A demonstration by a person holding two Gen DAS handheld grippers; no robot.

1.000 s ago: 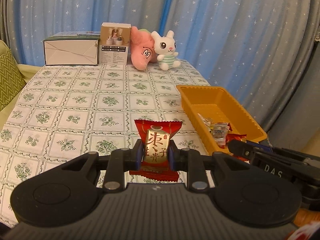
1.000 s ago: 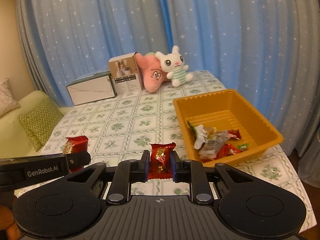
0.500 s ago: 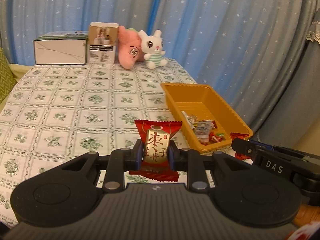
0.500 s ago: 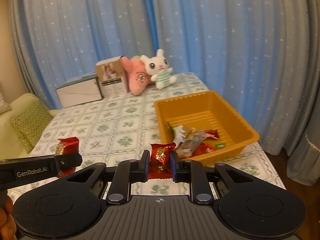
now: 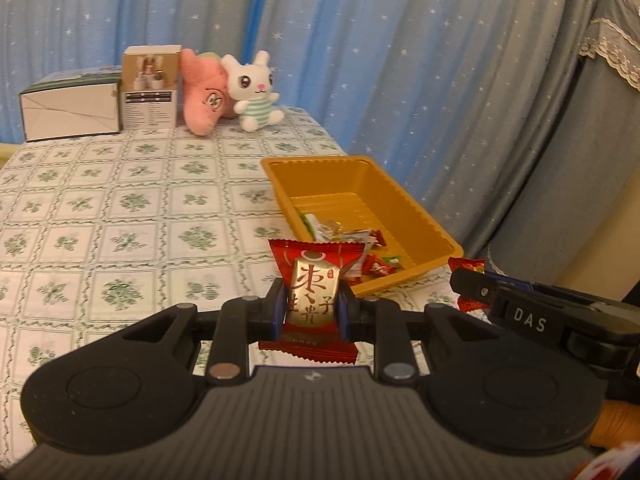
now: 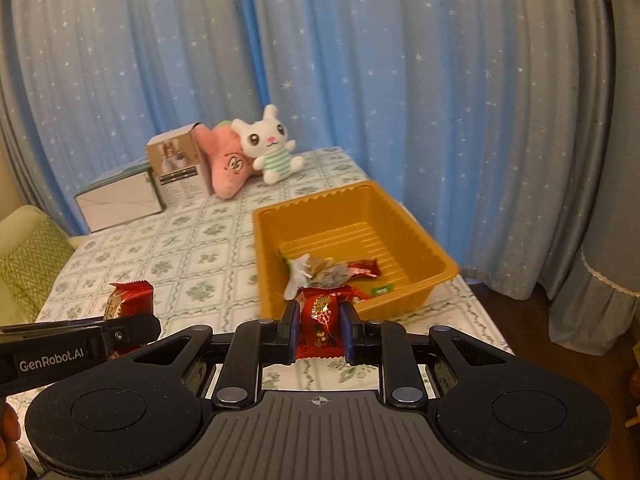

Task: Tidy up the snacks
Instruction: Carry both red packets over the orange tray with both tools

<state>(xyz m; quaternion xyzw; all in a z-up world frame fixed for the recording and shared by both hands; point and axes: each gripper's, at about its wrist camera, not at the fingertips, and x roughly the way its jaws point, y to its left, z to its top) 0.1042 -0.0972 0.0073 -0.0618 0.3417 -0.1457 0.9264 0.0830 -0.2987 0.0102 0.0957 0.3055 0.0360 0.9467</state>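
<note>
A red-and-gold snack packet (image 5: 313,300) is pinched in the left claw (image 5: 312,306), and a smaller red candy (image 6: 321,320) is clamped in the right claw (image 6: 319,322). Both are held above the tabletop (image 5: 120,216), short of the orange tray (image 6: 404,220). If released here, either glossy, crinkled wrapper could be dropped outside the tray's near rim.

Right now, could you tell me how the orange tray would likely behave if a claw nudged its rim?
The orange tray looks like thin moulded plastic, so probably light and flexible. Holding only a few wrapped candies, it would likely slide on the tablecloth rather than tip.
</note>
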